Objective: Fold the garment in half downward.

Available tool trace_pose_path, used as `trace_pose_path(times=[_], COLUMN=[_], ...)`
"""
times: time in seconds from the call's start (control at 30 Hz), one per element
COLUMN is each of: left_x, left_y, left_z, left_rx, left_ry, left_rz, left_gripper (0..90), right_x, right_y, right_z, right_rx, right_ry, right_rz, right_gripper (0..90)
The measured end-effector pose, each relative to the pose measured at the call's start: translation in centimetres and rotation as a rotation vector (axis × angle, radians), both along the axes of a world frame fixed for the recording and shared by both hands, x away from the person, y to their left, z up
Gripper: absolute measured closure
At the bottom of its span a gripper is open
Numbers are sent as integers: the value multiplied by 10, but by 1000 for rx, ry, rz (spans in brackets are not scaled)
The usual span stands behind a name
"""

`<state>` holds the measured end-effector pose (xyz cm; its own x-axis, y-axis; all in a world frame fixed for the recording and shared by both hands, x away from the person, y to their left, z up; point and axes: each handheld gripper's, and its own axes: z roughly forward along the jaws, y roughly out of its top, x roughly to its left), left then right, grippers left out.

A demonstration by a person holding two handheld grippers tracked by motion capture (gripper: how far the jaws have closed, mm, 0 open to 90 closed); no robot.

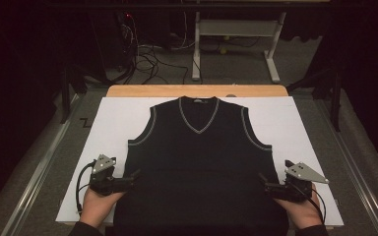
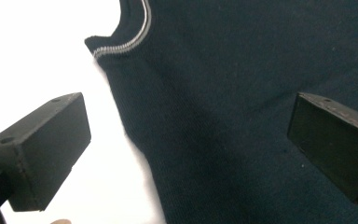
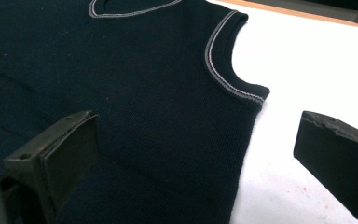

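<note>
High view: you have a dark sleeveless vest [image 1: 199,162] lying flat, front up, on a white board [image 1: 290,123], its V-neck pointing away from you and its hem running off the near edge of the board. Your left gripper [image 1: 130,179] sits at the vest's left side seam, well below the armhole, and your right gripper [image 1: 266,184] sits at the right side seam at about the same height. Your hands hold both from the near edge.

In the left gripper view, the jaws are spread wide. One jaw hangs over the bare board beside the vest [image 2: 242,116] and the other over the dark knit, so the side edge runs between them. The grey-trimmed armhole [image 2: 135,39] lies beyond the jaws.

In the right gripper view, the jaws are likewise spread, one over the vest [image 3: 135,107] and one over the board [image 3: 307,60], straddling the side edge. Nothing is pinched in either claw. Whether the jaws touch the cloth, you cannot tell from here.
</note>
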<state>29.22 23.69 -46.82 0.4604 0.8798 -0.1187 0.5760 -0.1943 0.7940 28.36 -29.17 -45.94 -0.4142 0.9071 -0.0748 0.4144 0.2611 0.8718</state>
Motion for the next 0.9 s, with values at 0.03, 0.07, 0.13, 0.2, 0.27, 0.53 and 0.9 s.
trace_pose_path(times=[0.03,0.07,0.13,0.2,0.27,0.53,0.9], left_x=[0,1,2,3,3,6,26], left_y=[0,0,0,-1,-1,-2,1], left_z=[0,0,-1,-2,-2,-6,-13], left_rx=[0,4,8,18,19,40,40], left_ry=[0,10,29,44,50,94,181], left_rz=[0,0,4,9,9,-1,21], left_gripper=[0,0,0,0,0,0,184], right_x=[0,0,1,1,2,5,35], right_y=[0,1,2,2,2,1,-6], right_z=[0,-1,-1,-2,-3,-6,-11], right_rx=[-3,-6,-15,-20,-26,-24,10], right_ry=[2,5,12,21,32,68,207], right_rz=[3,6,8,8,7,6,-76], right_gripper=[7,9,10,12,14,42,297])
